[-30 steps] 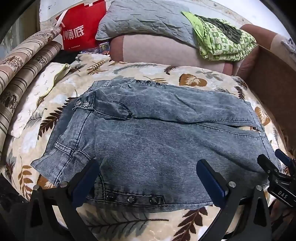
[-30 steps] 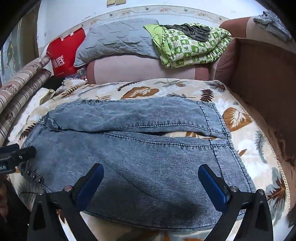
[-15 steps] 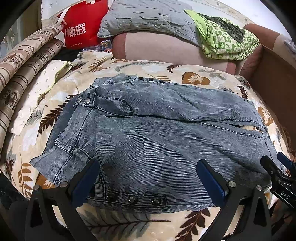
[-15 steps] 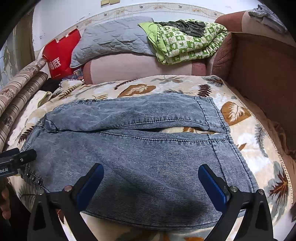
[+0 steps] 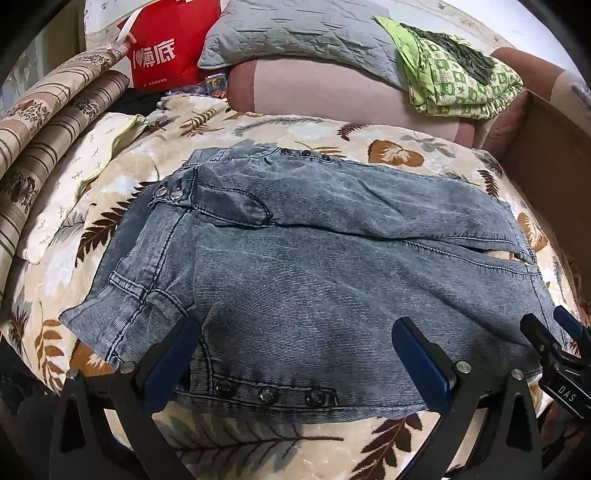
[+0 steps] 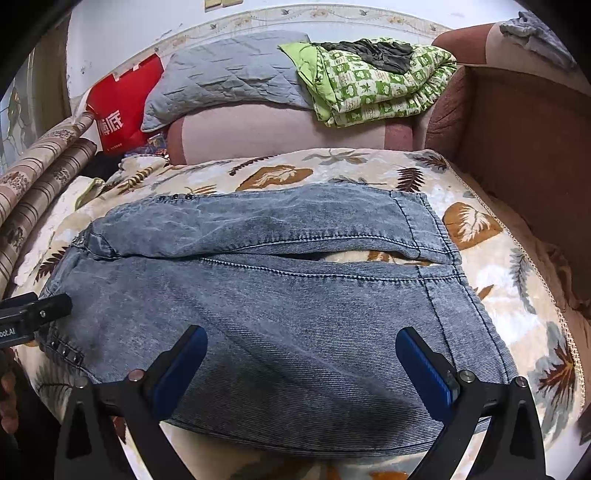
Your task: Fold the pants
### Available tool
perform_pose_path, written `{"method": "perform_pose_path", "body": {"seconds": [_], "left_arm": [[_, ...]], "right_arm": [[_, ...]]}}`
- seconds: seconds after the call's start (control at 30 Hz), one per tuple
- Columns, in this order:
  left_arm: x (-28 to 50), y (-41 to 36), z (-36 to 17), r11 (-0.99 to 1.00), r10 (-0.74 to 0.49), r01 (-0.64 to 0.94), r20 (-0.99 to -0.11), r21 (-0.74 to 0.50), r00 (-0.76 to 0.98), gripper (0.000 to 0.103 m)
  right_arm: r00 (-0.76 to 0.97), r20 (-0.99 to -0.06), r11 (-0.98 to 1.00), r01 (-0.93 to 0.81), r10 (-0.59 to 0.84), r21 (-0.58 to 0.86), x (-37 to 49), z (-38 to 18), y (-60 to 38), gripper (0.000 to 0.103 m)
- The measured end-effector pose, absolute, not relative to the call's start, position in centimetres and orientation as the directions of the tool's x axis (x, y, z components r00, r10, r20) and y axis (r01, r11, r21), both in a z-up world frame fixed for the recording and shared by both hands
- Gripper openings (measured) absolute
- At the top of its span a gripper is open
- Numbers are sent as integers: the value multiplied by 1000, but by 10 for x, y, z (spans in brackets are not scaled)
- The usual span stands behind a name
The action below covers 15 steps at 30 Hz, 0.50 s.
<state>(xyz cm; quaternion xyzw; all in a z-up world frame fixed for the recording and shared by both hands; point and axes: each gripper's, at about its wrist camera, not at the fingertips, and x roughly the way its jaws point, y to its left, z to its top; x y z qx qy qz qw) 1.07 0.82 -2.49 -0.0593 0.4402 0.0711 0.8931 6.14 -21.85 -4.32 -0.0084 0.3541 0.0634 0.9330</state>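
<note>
Left wrist view: pants point(image 5: 314, 280) flat on leaf-print blanket point(image 5: 280, 127), waistband to the left, 3 snaps at near hem. Behind pants: red bag point(image 5: 162, 55), grey pillow point(image 5: 295, 33), green quilt point(image 5: 458, 81). Left gripper point(image 5: 295, 358) hovers over near edge, fingers wide apart, holding nothing. Right gripper point(image 5: 561, 347) at the pants' right corner.

Right wrist view: pants point(image 6: 280, 306), legs side by side, blanket point(image 6: 491, 288) bare to their right. Right gripper point(image 6: 301, 363) spread, empty, above near leg. Left gripper's body point(image 6: 33, 314) at pants' left edge.
</note>
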Motion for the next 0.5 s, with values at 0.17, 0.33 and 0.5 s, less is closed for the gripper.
{"method": "perform_pose_path", "body": {"seconds": [0.17, 0.33, 0.5], "left_arm": [[11, 9, -26, 982, 77, -183, -798, -43, 598, 103], [10, 11, -26, 981, 72, -187, -797, -52, 599, 103], [9, 10, -25, 981, 74, -188, -796, -51, 600, 103]], "right_arm": [[738, -665, 992, -125, 113, 30, 62, -44, -218, 103], [742, -661, 992, -126, 112, 27, 61, -44, -218, 103], [745, -658, 992, -125, 111, 27, 61, -43, -218, 103]]}}
